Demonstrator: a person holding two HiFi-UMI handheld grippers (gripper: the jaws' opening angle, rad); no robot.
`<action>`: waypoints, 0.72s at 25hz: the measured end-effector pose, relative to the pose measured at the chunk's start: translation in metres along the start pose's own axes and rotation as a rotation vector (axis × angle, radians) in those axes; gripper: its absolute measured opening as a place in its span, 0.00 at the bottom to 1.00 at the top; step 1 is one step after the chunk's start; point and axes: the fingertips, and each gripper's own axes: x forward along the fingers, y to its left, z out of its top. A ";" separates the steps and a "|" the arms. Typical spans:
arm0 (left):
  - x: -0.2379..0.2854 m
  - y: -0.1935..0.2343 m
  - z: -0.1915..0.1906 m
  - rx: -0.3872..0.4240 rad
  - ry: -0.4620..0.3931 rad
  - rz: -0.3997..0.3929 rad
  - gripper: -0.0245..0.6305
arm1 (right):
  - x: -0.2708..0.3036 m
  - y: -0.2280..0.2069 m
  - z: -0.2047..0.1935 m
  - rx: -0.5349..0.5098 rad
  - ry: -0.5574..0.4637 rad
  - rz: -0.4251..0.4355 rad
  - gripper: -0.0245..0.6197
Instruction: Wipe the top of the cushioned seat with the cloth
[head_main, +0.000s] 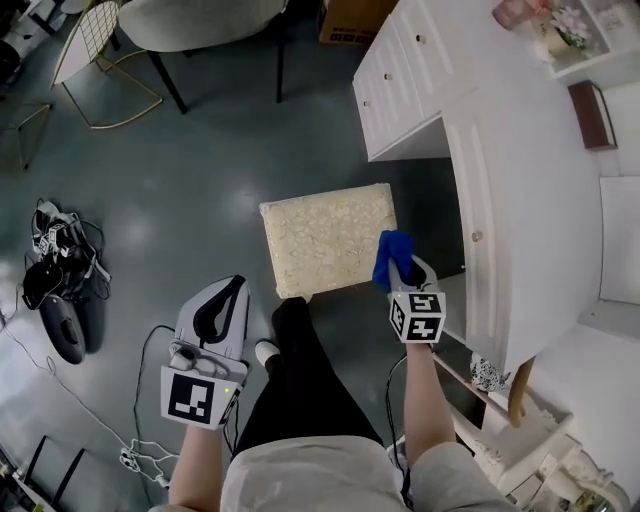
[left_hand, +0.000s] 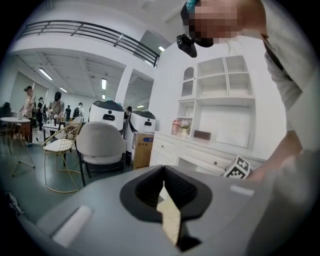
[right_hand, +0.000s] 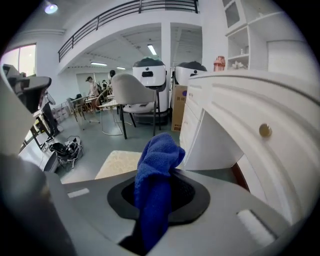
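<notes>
The cushioned seat (head_main: 328, 238) is a low stool with a cream patterned top, standing on the grey floor in front of me. A blue cloth (head_main: 391, 252) hangs bunched from my right gripper (head_main: 402, 270), which is shut on it at the seat's near right corner. In the right gripper view the cloth (right_hand: 156, 185) fills the gap between the jaws, with the seat (right_hand: 119, 163) beyond it to the left. My left gripper (head_main: 228, 296) is held over the floor left of the seat's near edge, shut and empty. A sliver of cream seat (left_hand: 170, 222) shows through its jaws.
A white desk with drawers (head_main: 520, 190) stands close on the right of the seat. A grey chair (head_main: 195, 20), a gold wire chair (head_main: 95, 45) and a cardboard box (head_main: 350, 18) are farther off. Bags and cables (head_main: 55, 275) lie on the floor at left.
</notes>
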 end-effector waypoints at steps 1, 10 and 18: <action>-0.004 -0.001 0.006 0.000 -0.005 -0.001 0.04 | -0.010 0.006 0.012 -0.008 -0.022 0.012 0.15; -0.034 -0.004 0.072 0.023 -0.104 0.007 0.04 | -0.108 0.072 0.116 -0.047 -0.225 0.120 0.15; -0.068 -0.008 0.119 0.047 -0.174 0.004 0.04 | -0.200 0.131 0.195 -0.095 -0.428 0.206 0.15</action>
